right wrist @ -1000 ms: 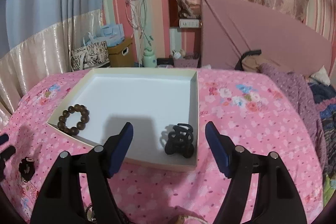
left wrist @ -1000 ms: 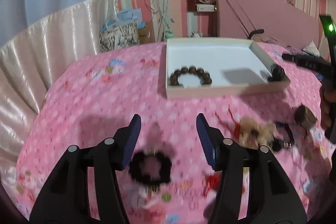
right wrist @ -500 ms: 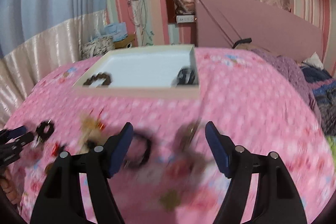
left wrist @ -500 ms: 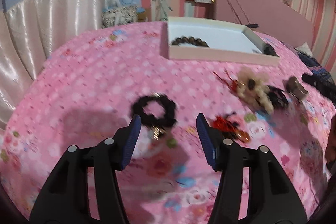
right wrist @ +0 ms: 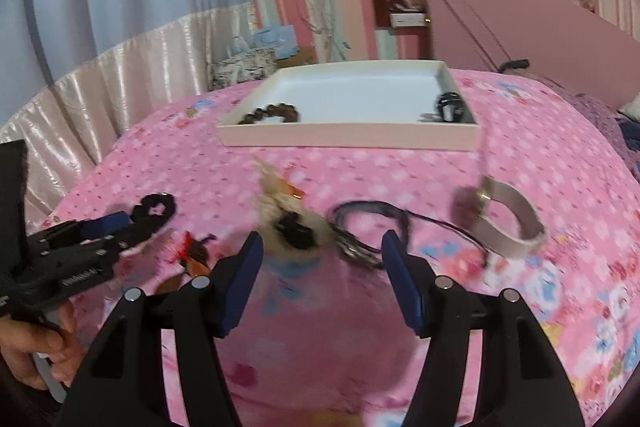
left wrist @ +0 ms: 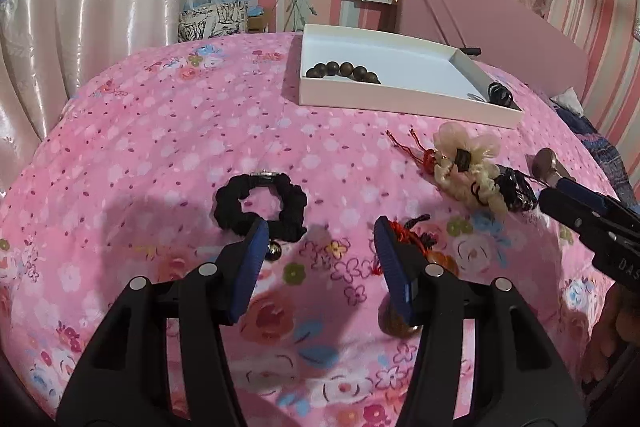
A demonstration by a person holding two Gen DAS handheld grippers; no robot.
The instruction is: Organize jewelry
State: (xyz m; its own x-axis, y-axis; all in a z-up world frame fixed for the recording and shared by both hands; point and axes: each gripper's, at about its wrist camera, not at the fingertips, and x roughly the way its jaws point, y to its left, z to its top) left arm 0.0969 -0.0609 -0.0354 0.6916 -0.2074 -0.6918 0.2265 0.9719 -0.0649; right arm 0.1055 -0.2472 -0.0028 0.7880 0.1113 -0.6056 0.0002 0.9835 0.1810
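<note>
Left gripper [left wrist: 320, 239] jaws apart, empty; black scrunchie [left wrist: 260, 205] at 11 o'clock. Right gripper [right wrist: 322, 255] jaws closing, nothing clamped. Pink floral bedspread [left wrist: 160, 131]; striped walls.

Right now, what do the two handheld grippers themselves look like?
The left gripper and right gripper match: black plastic bodies, cut-out slots, silver round pins, two dark-blue ribbed fingers. Whitish lettering marks each body's side. No cables or sleeves show.

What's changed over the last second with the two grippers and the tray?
The right hand-held gripper left the white tray, with its jaws closing, for the loose cream scrunchie. The left hand-held gripper neared the black scrunchie. Bead bracelet and black claw clip stayed in the tray.
</note>
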